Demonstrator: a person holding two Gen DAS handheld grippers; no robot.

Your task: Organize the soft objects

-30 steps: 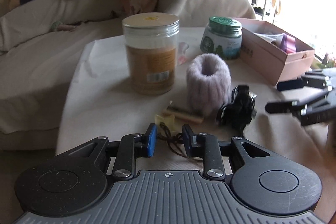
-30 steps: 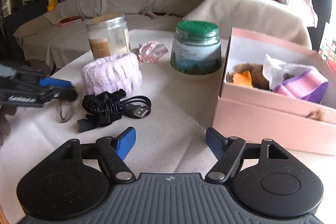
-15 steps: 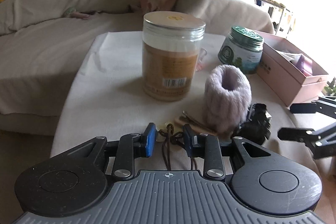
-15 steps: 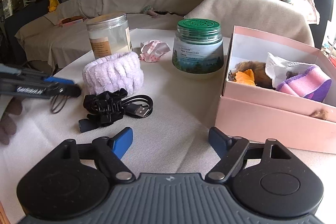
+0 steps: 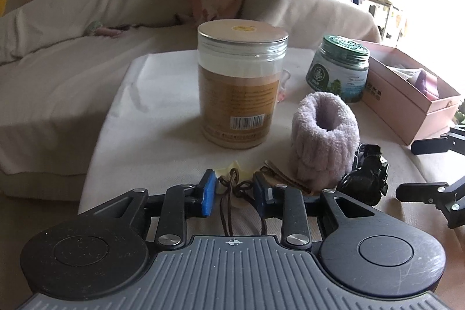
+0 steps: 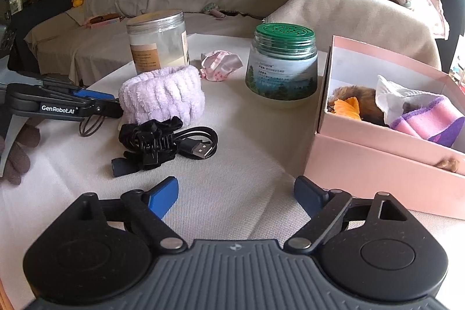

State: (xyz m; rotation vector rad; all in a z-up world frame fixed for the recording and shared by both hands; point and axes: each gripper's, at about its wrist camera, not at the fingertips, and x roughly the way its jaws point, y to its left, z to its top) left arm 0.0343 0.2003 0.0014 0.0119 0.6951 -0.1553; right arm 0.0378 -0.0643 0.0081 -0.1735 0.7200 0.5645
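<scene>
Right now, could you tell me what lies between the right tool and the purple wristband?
The black USB cable, bundled on the cloth, lies between the right tool and the wristband, per the right wrist view.
</scene>
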